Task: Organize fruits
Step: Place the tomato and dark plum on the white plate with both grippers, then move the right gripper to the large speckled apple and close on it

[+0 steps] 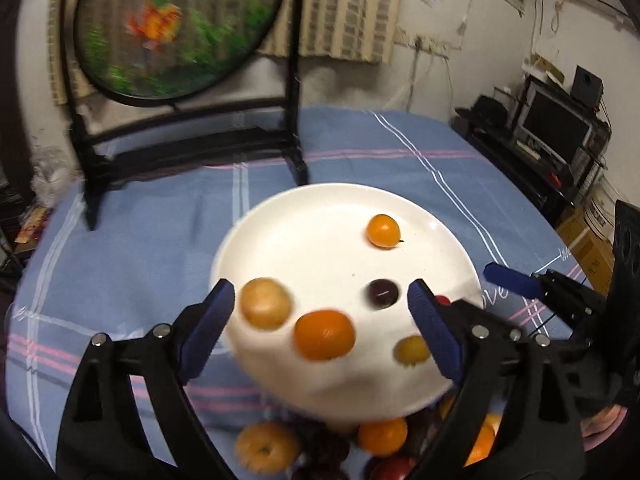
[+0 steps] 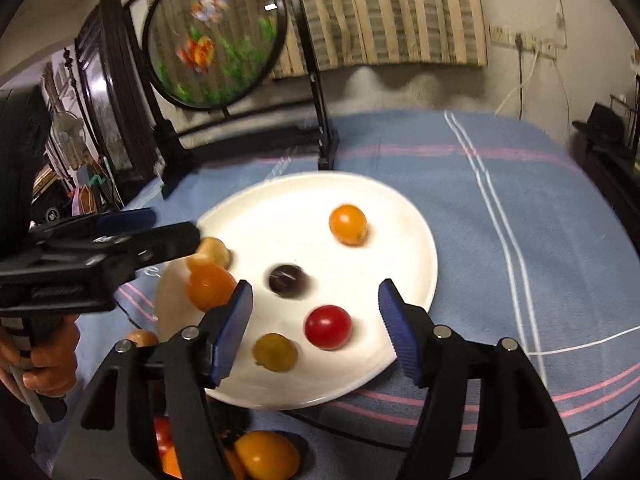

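Observation:
A white plate [image 1: 320, 208] [image 2: 416, 240] lies on the blue checked cloth. It carries an orange fruit [image 1: 383, 231] at the far side, a dark plum [image 1: 383, 293], a small yellow fruit [image 1: 412, 350], a blurred orange [image 1: 324, 335] and a pale yellow fruit [image 1: 265, 303]. My left gripper [image 1: 321, 296] hangs open over the near rim; the blurred orange lies between its fingers, untouched. My right gripper [image 2: 316, 296] is open too, with a red tomato [image 2: 328, 327] just ahead of its fingers and not gripped. The left gripper [image 2: 176, 226] enters the right wrist view from the left.
More fruit lies heaped at the near table edge [image 1: 382, 436] [image 2: 266, 454]. A round painted screen on a black stand [image 1: 176, 28] [image 2: 216, 36] rises behind the plate. A monitor [image 1: 556, 124] sits far right. A person's hand [image 2: 48, 360] holds the left gripper's handle.

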`<state>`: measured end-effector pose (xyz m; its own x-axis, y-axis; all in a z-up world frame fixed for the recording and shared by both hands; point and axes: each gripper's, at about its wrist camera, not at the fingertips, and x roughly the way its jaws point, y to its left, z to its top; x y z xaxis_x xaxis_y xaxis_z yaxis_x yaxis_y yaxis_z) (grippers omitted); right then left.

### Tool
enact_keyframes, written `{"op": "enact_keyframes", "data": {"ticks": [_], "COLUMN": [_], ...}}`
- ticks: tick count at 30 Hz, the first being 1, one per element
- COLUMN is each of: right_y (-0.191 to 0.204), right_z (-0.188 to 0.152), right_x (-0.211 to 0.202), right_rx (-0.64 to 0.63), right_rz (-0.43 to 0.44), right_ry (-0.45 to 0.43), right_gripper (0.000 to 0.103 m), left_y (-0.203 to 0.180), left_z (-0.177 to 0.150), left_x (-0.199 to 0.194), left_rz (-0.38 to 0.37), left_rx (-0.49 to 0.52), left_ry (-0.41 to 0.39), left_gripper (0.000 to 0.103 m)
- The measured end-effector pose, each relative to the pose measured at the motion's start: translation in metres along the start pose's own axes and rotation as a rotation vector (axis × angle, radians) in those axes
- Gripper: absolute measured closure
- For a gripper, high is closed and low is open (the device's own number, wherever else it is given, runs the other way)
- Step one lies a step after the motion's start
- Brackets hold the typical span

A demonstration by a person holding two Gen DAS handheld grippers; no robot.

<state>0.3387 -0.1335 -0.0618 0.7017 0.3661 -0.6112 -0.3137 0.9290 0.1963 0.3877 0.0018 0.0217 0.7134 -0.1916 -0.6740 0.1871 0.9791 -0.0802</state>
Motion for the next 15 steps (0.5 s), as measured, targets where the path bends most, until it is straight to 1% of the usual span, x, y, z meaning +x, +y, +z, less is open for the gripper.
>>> {"op": "enact_keyframes", "data": {"ticks": [4,6,8,10,11,12,15], "right_y": [0.007,0.012,0.015,0.015,0.014,0.012,0.011], "right_z": [-0.005,-0.015,-0.026,-0.044,-0.055,-0.062,-0.081], "right_x": [-0.029,-0.048,-0.060,-0.073,-0.077,-0.078,-0.077], "right_rx": [-0.009,-0.025,-0.043,-0.054,-0.047,-0.038,-0.033], "right_rz": [0.020,0.034,0.025,0.031,0.032,0.034,0.028], "right_ry": [-0.035,-0.044,-0.053,-0.055,-0.045,-0.032,0.040], "right_gripper": [0.037,0.037,0.037,0.037,0.037,0.037,0.037], "left_y": [0.011,0.017,0.021,0.024,0.025,0.025,0.025], "left_z": [-0.027,-0.051,-0.077,-0.106,-0.115,-0.128,-0.151], "left_x": [-0.046,-0.070,-0.087,-0.095,-0.095,-0.095,-0.092], "left_rz": [-0.008,-0.009,0.000,0.009,0.012,0.015,0.002], "left_rx": [-0.040,-0.051,-0.069,-0.088,-0.091,-0.099,-0.125], "left_ry": [-0.041,-0.065,-0.088,-0.091,-0.086,-0.076,-0.043], "left_gripper": [0.006,0.004,0.003,0.003,0.003,0.003,0.003]}}
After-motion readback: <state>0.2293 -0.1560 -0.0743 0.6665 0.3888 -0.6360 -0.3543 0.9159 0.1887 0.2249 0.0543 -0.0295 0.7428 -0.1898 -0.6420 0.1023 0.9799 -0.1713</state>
